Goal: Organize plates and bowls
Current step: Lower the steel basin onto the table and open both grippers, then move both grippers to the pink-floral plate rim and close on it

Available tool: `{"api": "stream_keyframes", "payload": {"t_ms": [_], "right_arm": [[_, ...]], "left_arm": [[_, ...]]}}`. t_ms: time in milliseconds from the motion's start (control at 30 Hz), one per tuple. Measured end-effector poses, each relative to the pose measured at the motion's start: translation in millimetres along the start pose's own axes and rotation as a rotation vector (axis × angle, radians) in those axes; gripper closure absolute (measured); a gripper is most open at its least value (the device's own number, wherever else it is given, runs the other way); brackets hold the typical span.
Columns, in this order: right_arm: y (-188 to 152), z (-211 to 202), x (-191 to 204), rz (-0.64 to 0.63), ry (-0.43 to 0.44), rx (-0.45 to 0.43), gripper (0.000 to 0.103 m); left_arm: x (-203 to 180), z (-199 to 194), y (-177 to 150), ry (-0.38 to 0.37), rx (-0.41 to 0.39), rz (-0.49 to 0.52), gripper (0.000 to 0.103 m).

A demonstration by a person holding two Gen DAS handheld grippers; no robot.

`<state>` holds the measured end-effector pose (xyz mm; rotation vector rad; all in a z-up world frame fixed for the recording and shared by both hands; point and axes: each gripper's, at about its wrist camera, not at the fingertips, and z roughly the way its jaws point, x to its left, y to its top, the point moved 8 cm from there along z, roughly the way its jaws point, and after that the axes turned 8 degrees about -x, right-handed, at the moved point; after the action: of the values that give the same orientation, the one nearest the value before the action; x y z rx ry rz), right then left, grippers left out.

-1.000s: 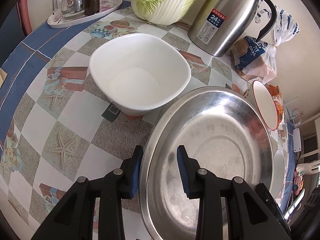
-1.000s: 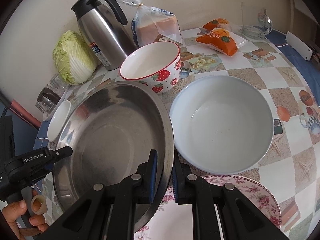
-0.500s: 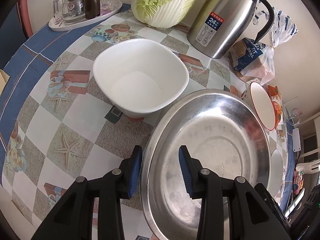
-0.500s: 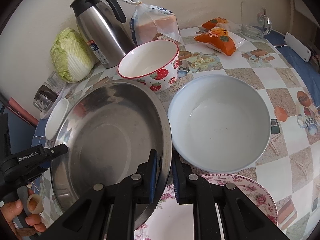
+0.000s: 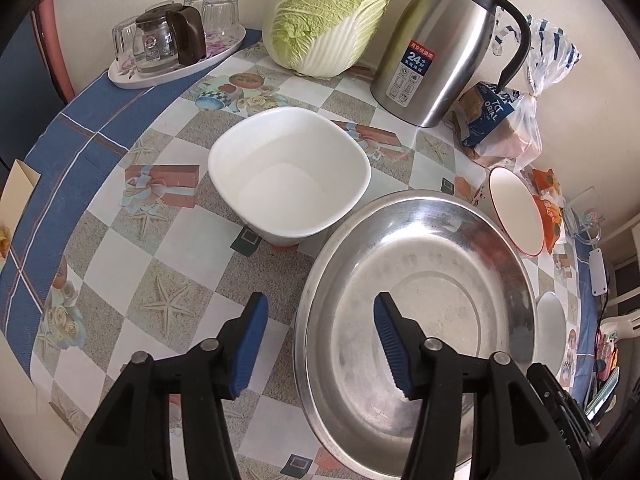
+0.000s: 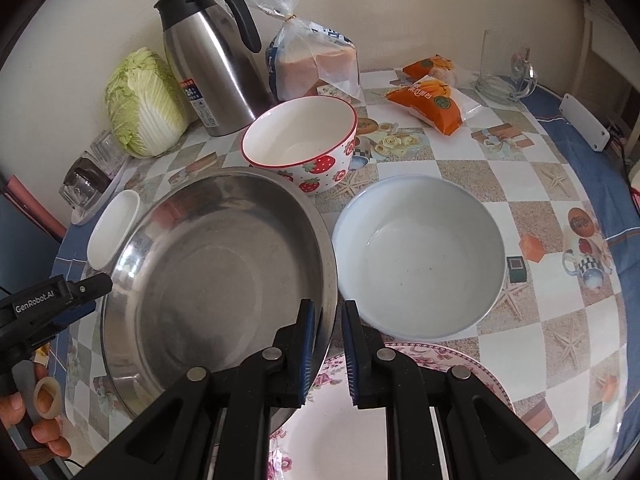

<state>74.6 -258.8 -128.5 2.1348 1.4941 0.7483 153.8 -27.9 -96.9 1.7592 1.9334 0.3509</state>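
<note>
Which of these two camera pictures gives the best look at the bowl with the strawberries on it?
The right wrist view. There the strawberry bowl stands whole behind the steel basin, with its red rim, printed side and white inside in plain sight. The left wrist view catches it only at the far right edge, squeezed and turned, with no strawberries visible.

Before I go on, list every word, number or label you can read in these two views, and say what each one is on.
"24": blue label on the steel thermos jug; the smaller lines under it are too small to read.
"GenRobot.AI": body of the left gripper.
"ORIAL", partly folded: bread bag.
Orange snack packets: print too blurred to read.
Glass teapot emblem: unreadable.
</note>
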Motion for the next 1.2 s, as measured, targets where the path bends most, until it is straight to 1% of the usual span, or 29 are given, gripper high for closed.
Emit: {"api": "stream_keyframes", "payload": {"t_ms": [67, 133, 200, 233, 300, 333, 400, 467, 500, 533, 567, 633, 733, 867, 933, 1067, 1133, 1200], "right_arm": [[1, -3, 0, -0.01, -0.009, -0.005, 0.086], [2, -6, 0, -0.014, -0.021, -0.008, 0.086], [2, -7, -2, -0.005, -0.024, -0.008, 0.086], [2, -7, -3, 0.0, -0.028, -0.007, 0.08], [1, -7, -6, 0.009, -0.038, -0.002, 0.074], [1, -7, -7, 0.013, -0.043, -0.001, 0.074], [1, -7, -9, 0.02, -0.049, -0.001, 0.073], [1, -8, -10, 0.024, -0.055, -0.002, 0.064], [1, -8, -11, 0.026, -0.057, -0.002, 0.056], [1, -8, -11, 0.027, -0.057, -0.003, 0.052], [1, -8, -11, 0.026, -0.056, -0.003, 0.051], [1, -8, -9, 0.02, -0.049, -0.005, 0.042], [1, -8, -6, 0.008, -0.041, -0.011, 0.035], [1, -7, -3, -0.006, -0.032, -0.017, 0.028], [1, -7, -2, -0.012, -0.03, -0.021, 0.021], [1, -7, -2, -0.02, -0.034, -0.032, 0.015], [1, -7, -2, -0.021, -0.037, -0.035, 0.009], [2, -6, -2, -0.022, -0.037, -0.037, 0.005]], "left_arm": [[-2, -1, -1, 0.004, 0.001, 0.02, 0.043], [-6, -1, -4, 0.004, 0.004, 0.047, 0.032], [-9, -1, -5, 0.015, 0.002, 0.074, 0.028], [-10, -1, -6, 0.022, 0.002, 0.09, 0.028], [-13, 0, -8, 0.033, 0.004, 0.118, 0.027], [-14, 0, -9, 0.038, 0.007, 0.129, 0.021], [-16, 1, -11, 0.043, 0.009, 0.146, 0.013], [-18, 1, -12, 0.044, 0.008, 0.161, 0.013], [-19, 1, -13, 0.045, 0.005, 0.169, 0.013], [-20, 1, -13, 0.047, 0.001, 0.176, 0.012], [-21, 0, -13, 0.05, -0.003, 0.183, 0.012], [-23, 0, -14, 0.051, -0.01, 0.193, 0.01], [-24, 0, -13, 0.049, -0.016, 0.201, 0.008], [-26, 0, -15, 0.052, -0.016, 0.212, 0.008], [-27, 1, -16, 0.052, -0.014, 0.218, 0.008], [-29, 0, -17, 0.057, -0.015, 0.233, 0.008], [-30, 1, -17, 0.059, -0.012, 0.236, 0.008], [-30, 1, -18, 0.056, -0.01, 0.239, 0.008]]}}
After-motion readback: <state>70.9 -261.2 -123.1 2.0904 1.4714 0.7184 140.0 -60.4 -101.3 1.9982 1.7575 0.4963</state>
